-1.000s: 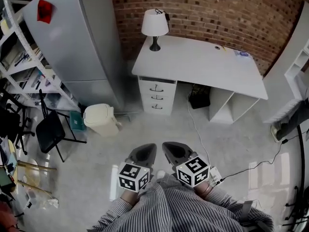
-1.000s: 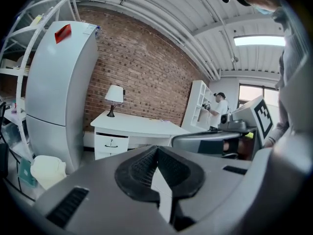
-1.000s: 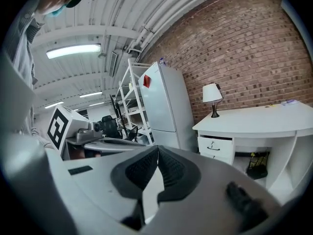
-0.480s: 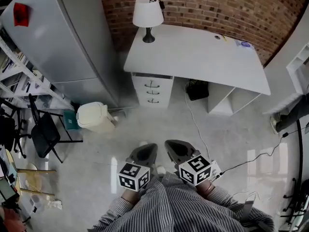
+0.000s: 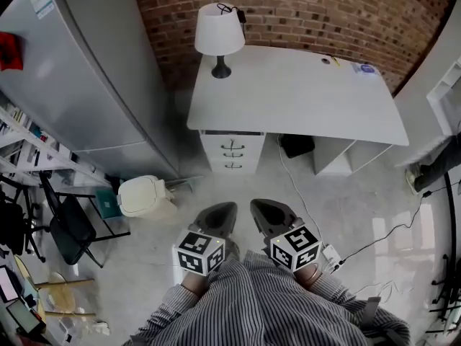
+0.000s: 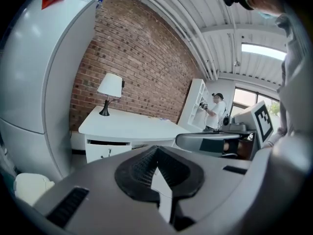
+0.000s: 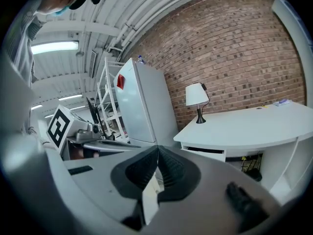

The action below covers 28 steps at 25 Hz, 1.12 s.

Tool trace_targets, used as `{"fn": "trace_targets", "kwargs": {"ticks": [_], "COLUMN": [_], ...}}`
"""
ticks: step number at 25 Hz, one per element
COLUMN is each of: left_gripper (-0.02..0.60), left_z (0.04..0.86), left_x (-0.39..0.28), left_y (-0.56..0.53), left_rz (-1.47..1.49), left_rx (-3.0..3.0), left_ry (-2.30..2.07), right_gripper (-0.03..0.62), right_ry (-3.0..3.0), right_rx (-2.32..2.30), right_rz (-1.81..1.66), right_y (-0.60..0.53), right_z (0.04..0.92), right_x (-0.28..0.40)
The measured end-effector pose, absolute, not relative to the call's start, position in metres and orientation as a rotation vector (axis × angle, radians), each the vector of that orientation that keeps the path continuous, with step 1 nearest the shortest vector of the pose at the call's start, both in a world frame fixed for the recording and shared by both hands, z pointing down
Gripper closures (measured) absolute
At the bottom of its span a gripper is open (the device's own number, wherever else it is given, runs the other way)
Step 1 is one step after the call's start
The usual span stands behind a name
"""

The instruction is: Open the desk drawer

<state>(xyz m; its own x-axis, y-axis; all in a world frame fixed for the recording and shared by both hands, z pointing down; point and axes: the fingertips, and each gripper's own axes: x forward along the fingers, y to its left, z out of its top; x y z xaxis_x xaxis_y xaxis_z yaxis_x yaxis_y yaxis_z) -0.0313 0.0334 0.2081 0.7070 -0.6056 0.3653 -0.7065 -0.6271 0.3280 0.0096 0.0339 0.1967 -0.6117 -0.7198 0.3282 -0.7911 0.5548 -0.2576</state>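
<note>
A white desk [image 5: 302, 92] stands against the brick wall, with a stack of three drawers [image 5: 233, 153] under its left end. The drawers [image 6: 103, 150] show small dark handles; the top one [image 7: 207, 152] has a dark gap above its front. My left gripper [image 5: 220, 215] and right gripper [image 5: 263, 213] hang side by side over the floor, well short of the desk. Both are shut with nothing between the jaws, their tips meeting in the left gripper view [image 6: 156, 148] and the right gripper view [image 7: 157, 148].
A white lamp [image 5: 218, 34] stands on the desk's left corner. A tall grey fridge [image 5: 79, 78] stands left of the desk, a cream bin [image 5: 144, 195] and a black chair [image 5: 68, 229] in front of it. Cables [image 5: 302, 207] trail over the floor at the right. A person [image 6: 215, 111] stands far off.
The desk and drawers have come nearer and more central in the head view as both grippers moved forward together toward them. Their jaws stayed shut.
</note>
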Motion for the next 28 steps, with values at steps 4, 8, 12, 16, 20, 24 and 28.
{"fn": "trace_targets", "kwargs": {"ticks": [4,8,12,16,20,24,28], "left_gripper": [0.57,0.569,0.571,0.57,0.571,0.569,0.569], "left_z": [0.202,0.202,0.209,0.222,0.236,0.248,0.256], "left_x": [-0.054,-0.073,-0.082,-0.082,-0.068,-0.052,-0.044], "left_y": [-0.01,-0.047,-0.07,-0.081,-0.083,-0.084,-0.086], "left_rz": [0.305,0.321,0.342,0.35,0.347,0.347,0.353], "left_rx": [2.492,2.526,2.515,2.487,2.458,2.414,2.353], "left_ry": [-0.981,-0.946,-0.894,-0.846,-0.803,-0.788,-0.815], "right_gripper": [0.577,0.577,0.577,0.577,0.577,0.577,0.577], "right_ry": [-2.608,-2.6,-2.568,-2.519,-2.471,-2.447,-2.454], "right_rx": [1.353,1.4,1.451,1.482,1.517,1.498,1.454], "right_rz": [0.55,0.547,0.584,0.622,0.659,0.694,0.756], "right_y": [-0.01,-0.045,-0.067,-0.075,-0.076,-0.073,-0.075], "right_z": [0.188,0.189,0.195,0.208,0.218,0.229,0.238], "right_x": [-0.011,-0.029,-0.039,-0.038,-0.022,-0.009,-0.002]}}
